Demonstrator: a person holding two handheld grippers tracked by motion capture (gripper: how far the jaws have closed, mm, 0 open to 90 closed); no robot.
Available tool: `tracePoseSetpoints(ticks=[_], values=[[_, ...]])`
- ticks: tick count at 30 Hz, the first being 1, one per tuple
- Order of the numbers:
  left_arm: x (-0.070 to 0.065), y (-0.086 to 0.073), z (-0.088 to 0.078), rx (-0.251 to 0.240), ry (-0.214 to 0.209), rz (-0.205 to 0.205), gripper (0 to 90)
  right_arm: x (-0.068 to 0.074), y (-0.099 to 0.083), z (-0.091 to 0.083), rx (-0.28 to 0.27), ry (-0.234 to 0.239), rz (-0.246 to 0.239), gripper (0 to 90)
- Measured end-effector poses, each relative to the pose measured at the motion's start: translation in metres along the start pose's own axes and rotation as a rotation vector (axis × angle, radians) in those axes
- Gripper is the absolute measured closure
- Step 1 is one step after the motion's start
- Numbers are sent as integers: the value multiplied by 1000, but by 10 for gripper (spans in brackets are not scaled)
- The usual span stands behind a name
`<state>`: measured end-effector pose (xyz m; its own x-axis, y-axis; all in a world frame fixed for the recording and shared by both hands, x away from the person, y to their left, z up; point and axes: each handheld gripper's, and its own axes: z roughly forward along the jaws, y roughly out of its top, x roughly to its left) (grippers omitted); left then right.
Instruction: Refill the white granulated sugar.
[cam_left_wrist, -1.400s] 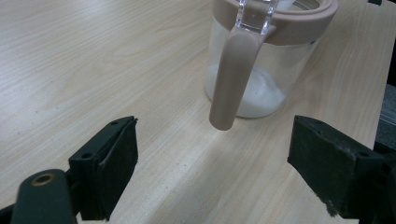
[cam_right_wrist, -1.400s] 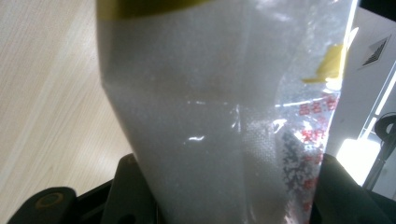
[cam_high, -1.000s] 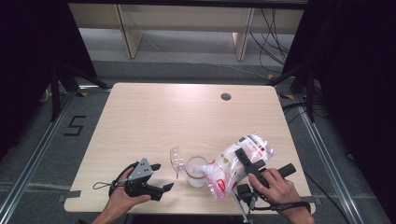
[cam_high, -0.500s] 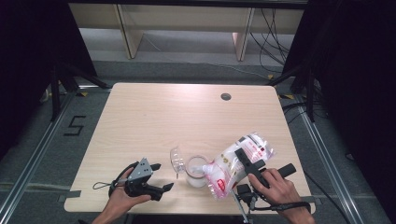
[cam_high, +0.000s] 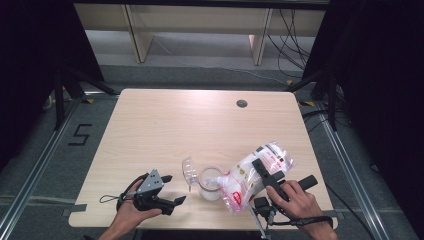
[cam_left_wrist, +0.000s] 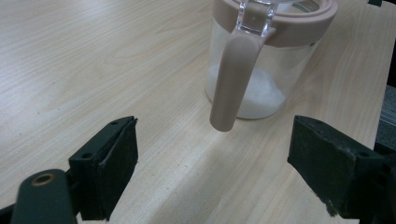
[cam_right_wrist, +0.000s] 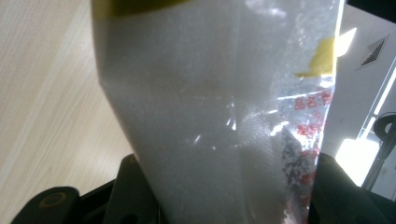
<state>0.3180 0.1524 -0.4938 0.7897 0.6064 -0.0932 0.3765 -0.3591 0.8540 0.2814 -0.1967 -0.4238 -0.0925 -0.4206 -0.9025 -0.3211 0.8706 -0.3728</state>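
The bag (cam_high: 252, 175) of white granules sits near the table's (cam_high: 165, 125) front edge in the high view, tilted down to your left with its mouth over the open jar (cam_high: 210, 183), the clear lid (cam_high: 189, 170) flipped up beside it. Your right gripper (cam_high: 262, 172) pinches the bag around its middle; your left gripper (cam_high: 170, 189) rests on the table left of the jar, jaws spread, holding nothing.

In the left gripper view the jar (cam_left_wrist: 268, 60) stands just ahead between the wide jaws, unsupported, with a shallow layer of white at its bottom. If the bag nudges the rim, the jar could slide or tip, since nothing steadies it.

In the right gripper view the bag (cam_right_wrist: 219, 107) bulges between the jaws, and the plastic looks slippery, though it is too close to judge well. Should it slip through, the contents would probably spill onto the wood.
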Motion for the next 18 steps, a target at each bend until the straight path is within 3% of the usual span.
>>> tracePoseSetpoints(ticks=[3,12,15,16,18], values=[[1,0,0,-5,-7,6,154,1,0,0,4,0,14,571],[0,0,0,-1,0,8,154,-2,0,1,-14,-8,-18,572],[0,0,0,0,-1,-1,154,1,0,0,1,5,21,573],[1,0,1,-3,-9,1,154,0,0,0,-2,1,4,573],[0,0,0,-1,-4,0,154,1,0,0,-2,0,14,573]])
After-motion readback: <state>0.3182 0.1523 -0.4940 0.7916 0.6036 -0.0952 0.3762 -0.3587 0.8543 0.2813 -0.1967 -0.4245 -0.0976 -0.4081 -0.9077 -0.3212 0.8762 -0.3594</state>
